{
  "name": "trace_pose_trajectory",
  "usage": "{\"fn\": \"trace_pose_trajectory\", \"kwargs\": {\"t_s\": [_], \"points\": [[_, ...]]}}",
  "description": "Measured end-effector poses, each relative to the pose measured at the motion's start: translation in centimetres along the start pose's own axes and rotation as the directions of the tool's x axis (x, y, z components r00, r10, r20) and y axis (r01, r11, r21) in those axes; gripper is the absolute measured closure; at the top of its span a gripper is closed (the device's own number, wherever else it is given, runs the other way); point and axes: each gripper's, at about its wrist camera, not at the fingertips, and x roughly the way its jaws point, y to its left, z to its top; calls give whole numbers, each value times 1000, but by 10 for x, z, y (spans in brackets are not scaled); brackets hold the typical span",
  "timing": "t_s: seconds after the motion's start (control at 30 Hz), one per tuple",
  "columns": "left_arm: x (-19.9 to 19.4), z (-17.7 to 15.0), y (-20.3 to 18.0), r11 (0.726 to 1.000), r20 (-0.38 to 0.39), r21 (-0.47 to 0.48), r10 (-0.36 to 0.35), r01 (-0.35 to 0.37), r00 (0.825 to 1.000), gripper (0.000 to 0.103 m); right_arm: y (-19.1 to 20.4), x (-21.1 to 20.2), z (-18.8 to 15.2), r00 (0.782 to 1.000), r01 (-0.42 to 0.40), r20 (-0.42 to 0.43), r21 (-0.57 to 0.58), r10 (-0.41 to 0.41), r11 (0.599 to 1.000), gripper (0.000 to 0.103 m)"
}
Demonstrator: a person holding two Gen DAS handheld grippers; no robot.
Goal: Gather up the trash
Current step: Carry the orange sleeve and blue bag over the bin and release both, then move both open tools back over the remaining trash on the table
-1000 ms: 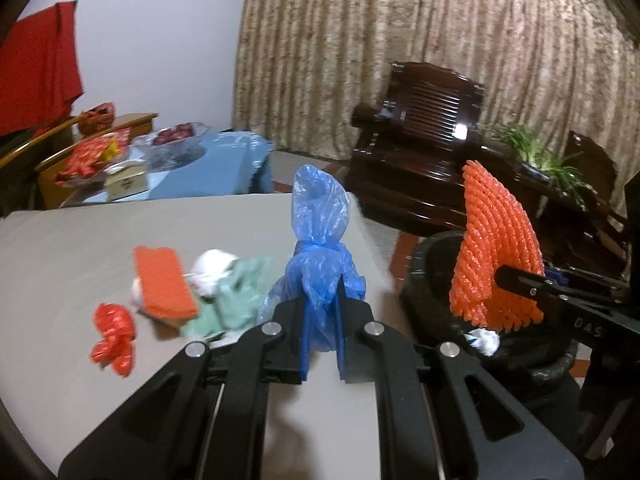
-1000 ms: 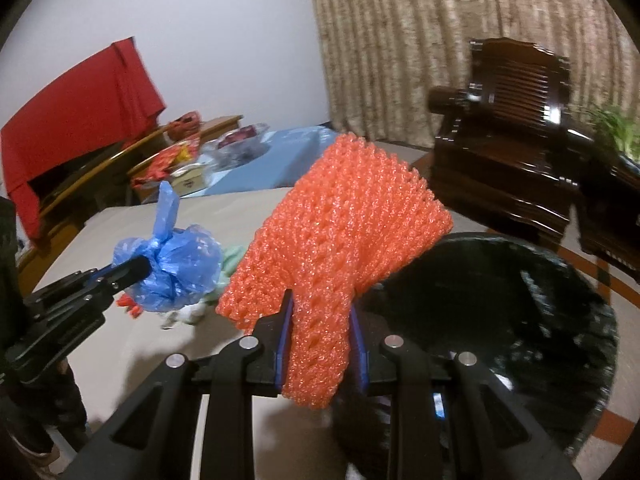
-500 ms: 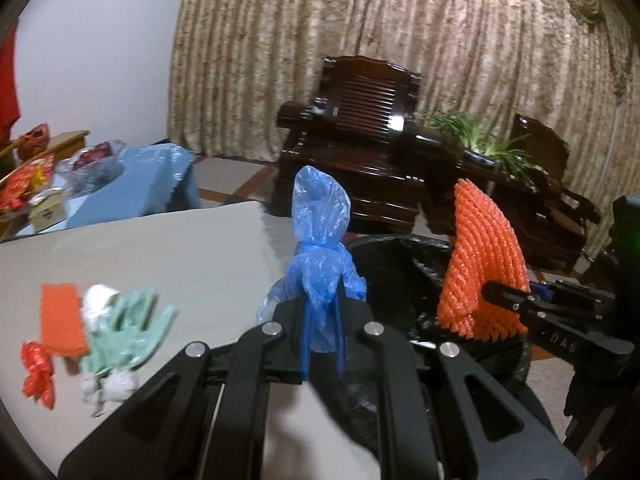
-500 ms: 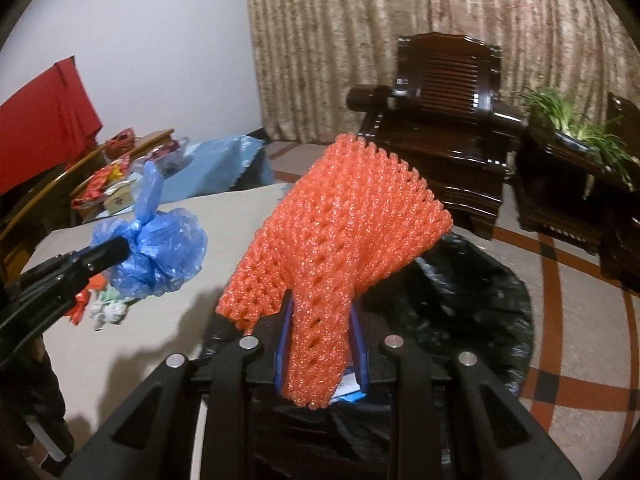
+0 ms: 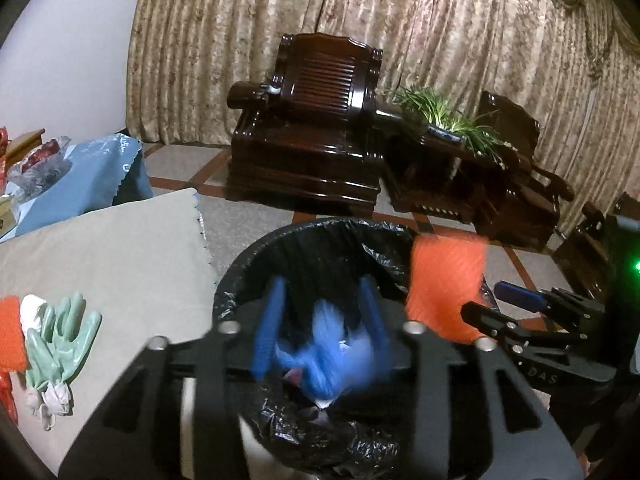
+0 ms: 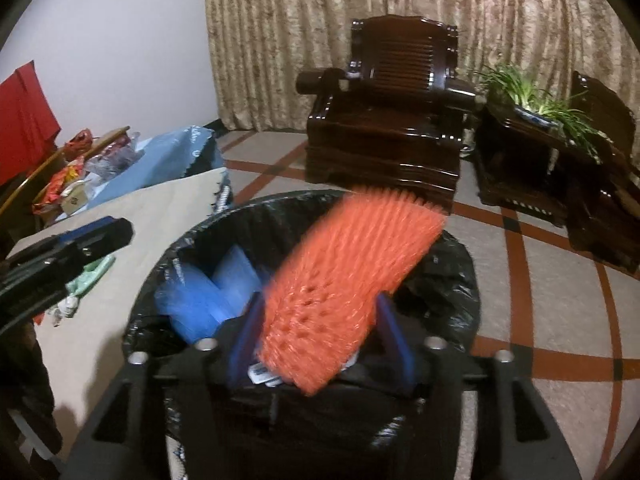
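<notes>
You are at the drop: both pieces of trash are being let go over the black-lined trash bin, and this step looks all but finished. Your left hand-held gripper hangs right above the bin mouth with its jaws opening; the blue plastic bag is a blur between and just below the blue pads, no longer pinched, and appears to be falling into the liner. Your right hand-held gripper is also over the bin, jaws opening, and the orange foam fruit net sits tilted between them, smeared by motion and clear of the right pad; whether it touches the left pad you cannot tell from here. In the right wrist view the blue plastic bag already lies inside the bin, ahead and to the left of the net. Next, let both pieces clear your fingers before you pull away, then turn back to the desk on the left of your left hand-held gripper, where the pale green gloves, a white crumpled scrap and another orange piece wait together near its edge.
</notes>
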Motion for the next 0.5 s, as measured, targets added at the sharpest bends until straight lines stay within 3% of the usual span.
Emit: {"fn": "trace_pose_trajectory", "kwargs": {"t_s": [0.07, 0.17, 0.23, 0.5], "points": [[-5, -1, 6, 1000, 10, -6, 13, -13, 1000, 49, -2, -3, 0, 1000, 16, 12, 6, -16, 1000, 21], [-15, -1, 14, 999, 26, -20, 45, -44, 999, 35, 0, -7, 2, 999, 21, 32, 13, -21, 1000, 7], [-24, -2, 18, 996, 47, -27, 84, -83, 995, 22, 3, -10, 4, 999, 17, 46, 15, -18, 1000, 6], [-73, -12, 64, 972, 90, -74, 231, -225, 969, 13, 41, -17, 12, 995, -49, 82, -34, 52, 998, 6]]}}
